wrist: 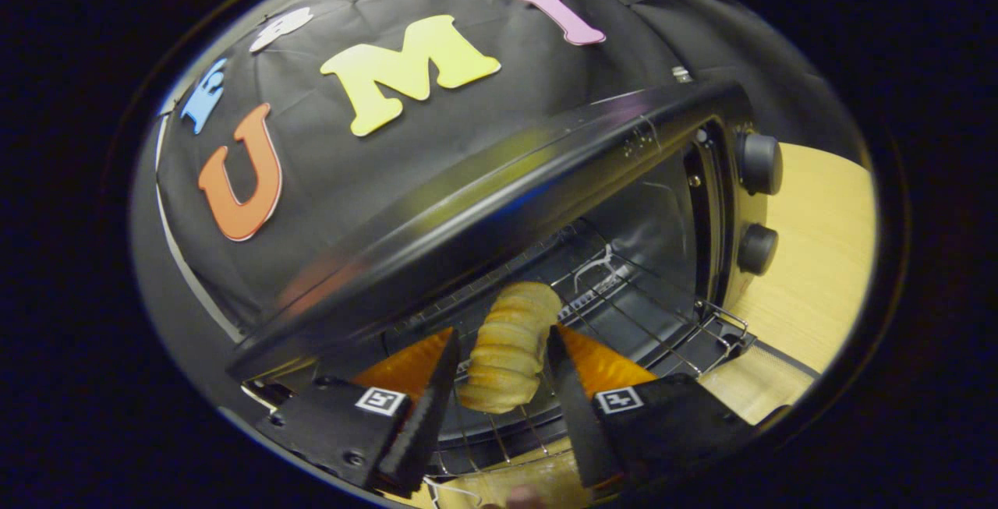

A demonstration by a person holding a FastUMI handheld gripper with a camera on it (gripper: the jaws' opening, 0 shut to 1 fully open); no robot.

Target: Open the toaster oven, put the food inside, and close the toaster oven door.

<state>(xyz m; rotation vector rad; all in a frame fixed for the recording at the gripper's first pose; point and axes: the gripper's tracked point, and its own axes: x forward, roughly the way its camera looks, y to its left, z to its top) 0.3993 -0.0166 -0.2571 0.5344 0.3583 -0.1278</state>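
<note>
The black toaster oven (499,189) stands open, its cavity facing me. Inside it a wire rack (647,314) is pulled partly forward. A golden ridged bread roll (511,345) lies lengthwise on that rack. My gripper (504,332) reaches into the opening, one finger on each side of the roll. The right finger (565,384) is at the roll's side, and a thin gap shows between the roll and the left finger (437,392). The jaws stand open around the roll. The lowered door (772,384) lies below the rack's front right corner.
Two round black knobs (760,164) (756,249) sit on the oven's right-hand panel. The oven rests on a light wooden table (819,259). The oven's top edge hangs close above my fingers.
</note>
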